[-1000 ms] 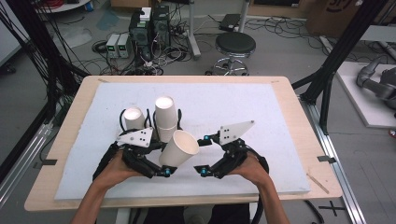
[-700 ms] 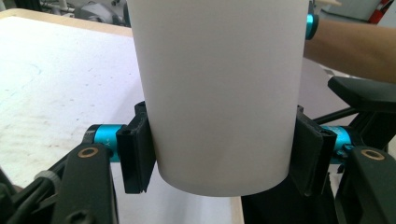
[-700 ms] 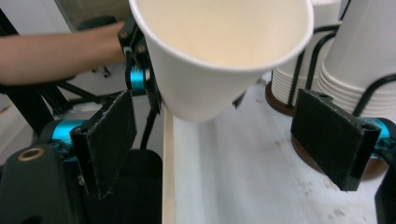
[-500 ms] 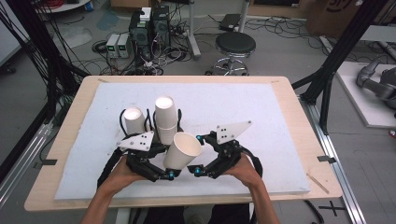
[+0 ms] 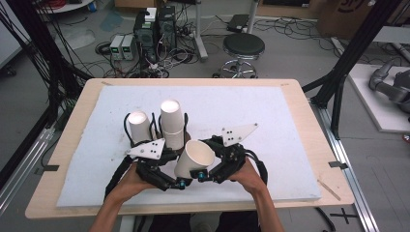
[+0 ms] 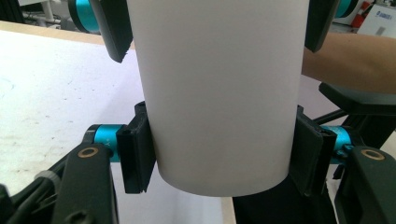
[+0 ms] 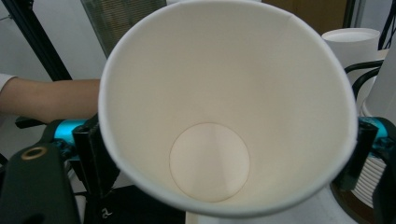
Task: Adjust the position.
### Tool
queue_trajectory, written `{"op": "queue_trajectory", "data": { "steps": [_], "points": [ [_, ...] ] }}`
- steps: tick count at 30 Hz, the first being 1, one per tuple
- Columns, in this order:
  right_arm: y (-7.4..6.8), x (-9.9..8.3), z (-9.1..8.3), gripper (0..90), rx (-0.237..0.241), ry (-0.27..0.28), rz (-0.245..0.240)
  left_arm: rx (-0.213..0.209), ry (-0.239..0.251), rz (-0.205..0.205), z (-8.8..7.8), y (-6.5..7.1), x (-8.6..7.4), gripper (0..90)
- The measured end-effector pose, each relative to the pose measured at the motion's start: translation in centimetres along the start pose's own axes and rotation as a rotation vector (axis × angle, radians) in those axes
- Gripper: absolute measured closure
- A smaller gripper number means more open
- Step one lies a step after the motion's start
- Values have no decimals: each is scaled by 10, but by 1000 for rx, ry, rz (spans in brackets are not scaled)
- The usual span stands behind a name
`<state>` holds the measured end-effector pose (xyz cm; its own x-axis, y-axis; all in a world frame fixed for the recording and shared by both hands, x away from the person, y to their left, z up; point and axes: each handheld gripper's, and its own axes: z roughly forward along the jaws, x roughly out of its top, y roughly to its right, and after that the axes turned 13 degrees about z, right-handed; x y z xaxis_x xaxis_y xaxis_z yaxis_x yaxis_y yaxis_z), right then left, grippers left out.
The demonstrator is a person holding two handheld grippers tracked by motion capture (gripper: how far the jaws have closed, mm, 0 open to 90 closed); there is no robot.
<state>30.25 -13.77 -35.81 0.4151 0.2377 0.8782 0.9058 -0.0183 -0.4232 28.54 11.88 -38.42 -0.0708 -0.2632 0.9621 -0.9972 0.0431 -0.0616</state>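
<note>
Handover of one paper cup (image 5: 194, 158) in progress, low over the near middle of the white mat (image 5: 290, 145), tilted, mouth up and toward the right.

Left gripper (image 5: 180, 183): jaws clamped on the cup's lower wall, one pad each side, firm hold in the left gripper view (image 6: 219, 98).

Right gripper (image 5: 200, 175): jaws have just been closing, cup between them near its base; I judge the pads not yet pressing.

To do it well: keep the left grip steady until the right pads bear evenly on both sides, squeeze gently so the thin wall does not buckle, then let go left.

Count:
- Loose cup in hand: one.
- Single cup (image 5: 139, 126) standing far left: one.
- Stack of cups (image 5: 172, 124) just right of it: one stack, number inside unclear.
- Grippers: two.
</note>
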Motion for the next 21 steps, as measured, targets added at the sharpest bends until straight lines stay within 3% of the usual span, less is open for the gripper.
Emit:
{"op": "queue_trajectory", "data": {
  "steps": [3,7,17,20,21],
  "points": [
    [0,0,1,169,5,7,2,-4,-3,5,1,0,0,348],
    [1,0,1,258,13,18,-8,0,0,0,1,-1,0,349],
    [1,1,0,282,8,17,-12,0,-5,-8,1,0,0,348],
    [0,1,0,282,6,15,-22,14,-5,-3,0,2,1,340],
    [-1,1,0,281,3,14,-21,51,-6,-18,0,3,1,304]
  ]
}}
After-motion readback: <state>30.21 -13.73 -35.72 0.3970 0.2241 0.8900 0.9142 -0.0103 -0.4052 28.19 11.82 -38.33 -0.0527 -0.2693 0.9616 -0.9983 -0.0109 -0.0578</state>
